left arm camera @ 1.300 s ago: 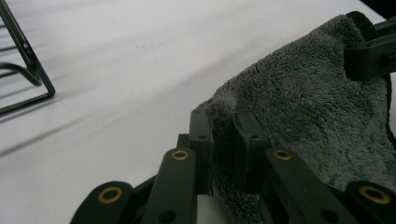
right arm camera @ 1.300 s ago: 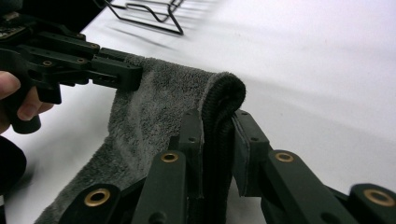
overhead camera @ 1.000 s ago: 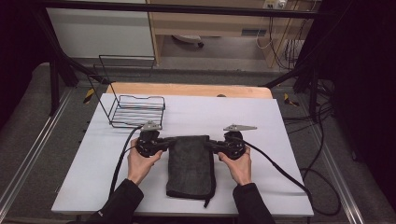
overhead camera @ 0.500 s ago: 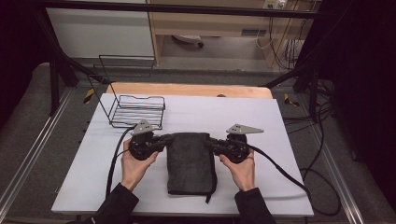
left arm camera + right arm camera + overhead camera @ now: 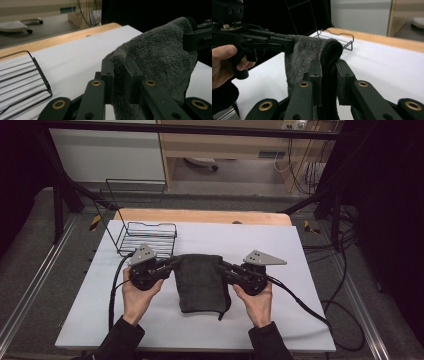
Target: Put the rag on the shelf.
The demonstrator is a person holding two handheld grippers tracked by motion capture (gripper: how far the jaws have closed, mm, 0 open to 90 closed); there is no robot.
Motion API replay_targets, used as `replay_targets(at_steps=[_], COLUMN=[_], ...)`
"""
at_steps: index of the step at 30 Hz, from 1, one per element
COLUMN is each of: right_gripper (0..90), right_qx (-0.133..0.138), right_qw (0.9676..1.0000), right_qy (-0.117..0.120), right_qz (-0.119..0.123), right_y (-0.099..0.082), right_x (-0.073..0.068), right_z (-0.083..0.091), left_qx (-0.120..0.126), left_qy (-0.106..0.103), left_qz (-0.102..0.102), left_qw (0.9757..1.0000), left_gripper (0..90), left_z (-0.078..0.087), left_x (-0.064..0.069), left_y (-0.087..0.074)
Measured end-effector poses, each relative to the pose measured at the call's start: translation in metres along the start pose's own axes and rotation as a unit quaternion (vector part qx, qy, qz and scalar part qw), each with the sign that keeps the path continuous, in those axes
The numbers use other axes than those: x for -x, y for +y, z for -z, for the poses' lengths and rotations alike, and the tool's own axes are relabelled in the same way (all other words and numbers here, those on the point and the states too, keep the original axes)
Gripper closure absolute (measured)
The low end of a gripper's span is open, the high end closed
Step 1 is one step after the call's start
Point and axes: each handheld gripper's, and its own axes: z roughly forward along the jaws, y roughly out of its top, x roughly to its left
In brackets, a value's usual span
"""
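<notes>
A dark grey folded towel (image 5: 201,282) hangs between my two grippers above the white table, its lower end resting on the tabletop. My left gripper (image 5: 175,261) is shut on the towel's upper left corner (image 5: 119,60), the cloth pinched between its black jaws. At the opposite upper corner (image 5: 329,53) my right gripper (image 5: 223,266) is shut on the towel in the same way. In the right gripper view the left gripper (image 5: 284,45) and its hand (image 5: 224,62) show at the far side of the cloth.
A black wire basket (image 5: 145,237) stands at the table's back left, close behind the left gripper. The white tabletop (image 5: 310,285) has a wooden strip (image 5: 200,216) along its far edge. Cables (image 5: 300,302) trail from both grippers toward the front.
Both grippers have risen and moved away from the person with the towel's top edge, lifting that end off the table. The towel now drapes instead of lying flat.
</notes>
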Motion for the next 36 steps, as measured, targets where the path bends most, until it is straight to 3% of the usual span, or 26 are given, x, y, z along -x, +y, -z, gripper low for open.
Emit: replay_targets(at_steps=[11, 19, 36], right_gripper=[77.8, 77.9, 77.9], right_qx=[0.040, 0.069, 0.116], right_qw=[0.9989, 0.9967, 0.9904], right_qy=[0.001, 0.000, 0.001], right_qz=[0.026, 0.042, 0.075], right_y=[0.020, 0.032, 0.062], right_x=[-0.015, -0.027, -0.054], right_z=[-0.003, -0.011, -0.038], left_qx=[0.043, 0.076, 0.135], left_qy=[0.020, 0.034, 0.067], left_qz=[-0.009, -0.007, -0.005], left_qw=[0.9988, 0.9965, 0.9886], left_gripper=[79.6, 79.7, 79.7], left_z=[0.020, 0.032, 0.063], left_x=[-0.003, -0.009, -0.030], left_y=[0.018, 0.025, 0.047])
